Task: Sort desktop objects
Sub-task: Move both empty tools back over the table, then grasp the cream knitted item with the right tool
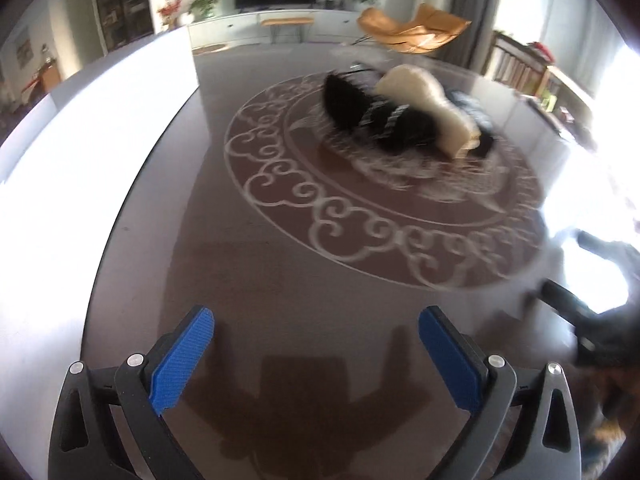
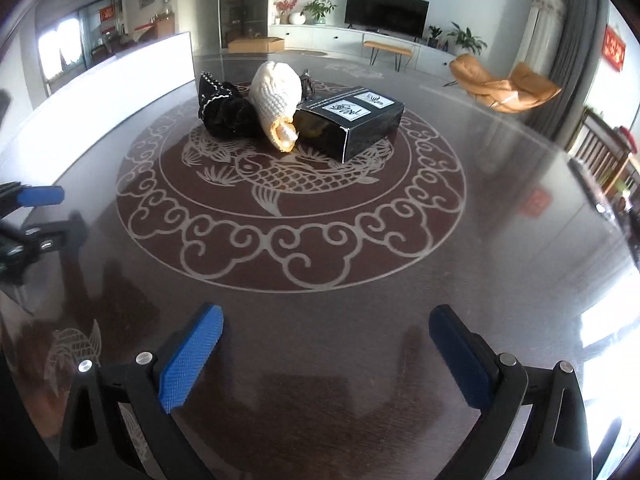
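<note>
**Both claws held wide above the table**

The left claw [image 1: 316,356] and right claw [image 2: 326,354] are spread apart, nothing between them. A black pouch [image 2: 226,110], a white knitted item [image 2: 276,98] and a black box [image 2: 356,120] are clustered, touching, on the table [image 2: 400,280] centre.
</note>
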Action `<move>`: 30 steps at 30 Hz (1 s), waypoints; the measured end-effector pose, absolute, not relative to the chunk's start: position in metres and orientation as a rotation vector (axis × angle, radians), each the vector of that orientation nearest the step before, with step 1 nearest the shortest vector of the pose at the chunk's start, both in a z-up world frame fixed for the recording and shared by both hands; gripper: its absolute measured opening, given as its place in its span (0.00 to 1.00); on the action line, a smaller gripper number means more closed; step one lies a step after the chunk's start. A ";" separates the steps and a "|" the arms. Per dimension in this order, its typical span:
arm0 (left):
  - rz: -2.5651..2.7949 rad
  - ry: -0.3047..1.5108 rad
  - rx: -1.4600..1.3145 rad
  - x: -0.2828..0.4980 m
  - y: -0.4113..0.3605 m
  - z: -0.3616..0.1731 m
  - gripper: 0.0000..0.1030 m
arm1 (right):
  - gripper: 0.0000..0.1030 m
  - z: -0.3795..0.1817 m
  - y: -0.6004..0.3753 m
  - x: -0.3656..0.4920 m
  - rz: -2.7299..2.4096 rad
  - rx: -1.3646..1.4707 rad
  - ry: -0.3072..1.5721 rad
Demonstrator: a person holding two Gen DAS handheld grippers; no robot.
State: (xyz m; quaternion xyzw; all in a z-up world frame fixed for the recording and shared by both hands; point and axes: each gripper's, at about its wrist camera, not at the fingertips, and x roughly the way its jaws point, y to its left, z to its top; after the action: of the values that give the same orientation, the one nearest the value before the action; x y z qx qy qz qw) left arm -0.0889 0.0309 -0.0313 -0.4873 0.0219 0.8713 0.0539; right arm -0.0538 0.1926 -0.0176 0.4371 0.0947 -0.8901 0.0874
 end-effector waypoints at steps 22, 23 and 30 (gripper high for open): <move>2.724 0.041 -1.436 -0.094 0.021 -0.031 1.00 | 0.99 0.043 0.160 -0.193 -2.792 1.023 0.287; 2.723 0.041 -1.435 -0.094 0.021 -0.031 1.00 | 0.98 0.040 0.146 -0.202 -2.732 1.032 0.343; 2.722 0.041 -1.434 -0.093 0.021 -0.031 1.00 | 0.61 0.012 0.098 -0.219 -2.440 1.154 0.337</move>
State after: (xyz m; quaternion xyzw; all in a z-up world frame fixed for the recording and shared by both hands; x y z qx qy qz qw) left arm -0.0925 0.0211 -0.0307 -0.4657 0.0133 0.8842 0.0325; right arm -0.2190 0.0977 0.0119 0.4150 0.1210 -0.8771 0.2094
